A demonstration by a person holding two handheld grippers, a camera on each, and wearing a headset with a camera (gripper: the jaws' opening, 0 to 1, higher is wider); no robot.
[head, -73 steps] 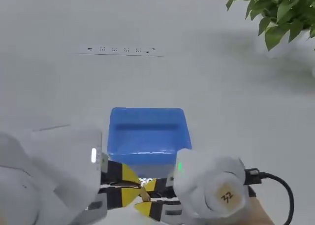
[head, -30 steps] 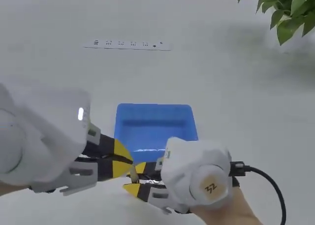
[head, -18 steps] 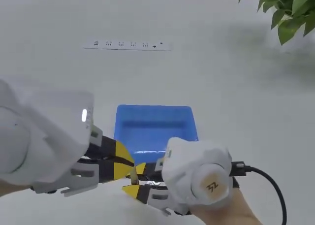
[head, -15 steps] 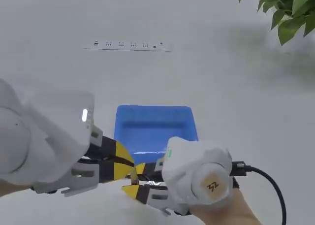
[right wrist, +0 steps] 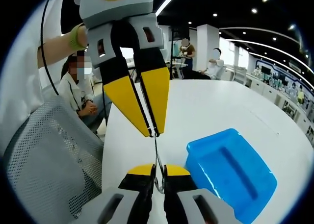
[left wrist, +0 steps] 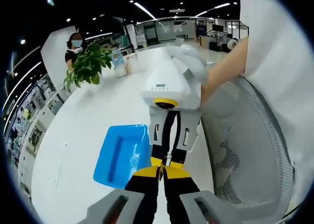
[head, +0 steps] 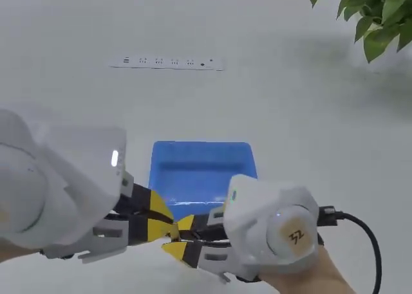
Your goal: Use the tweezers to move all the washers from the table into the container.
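Observation:
My left gripper (head: 172,223) and my right gripper (head: 177,237) meet tip to tip just in front of the blue container (head: 201,170). In the right gripper view, thin metal tweezers (right wrist: 157,154) run between them. My right gripper (right wrist: 158,171) is shut on their lower end. The left gripper (right wrist: 153,132) comes down from above, with its yellow jaws closed on the upper end. In the left gripper view, my left gripper (left wrist: 160,171) faces the right gripper (left wrist: 166,161), with the container (left wrist: 120,153) to the left on the white table (head: 290,127).
A white power strip (head: 168,63) lies far back on the table. A green plant (head: 376,14) stands at the back right. A black cable (head: 364,233) trails from the right gripper. A mesh chair (left wrist: 245,150) is beside the table's near edge. People sit in the background.
The two grippers stay joined tip to tip in front of the container. The whole picture has shifted a little, and the pair sits slightly lower in it.

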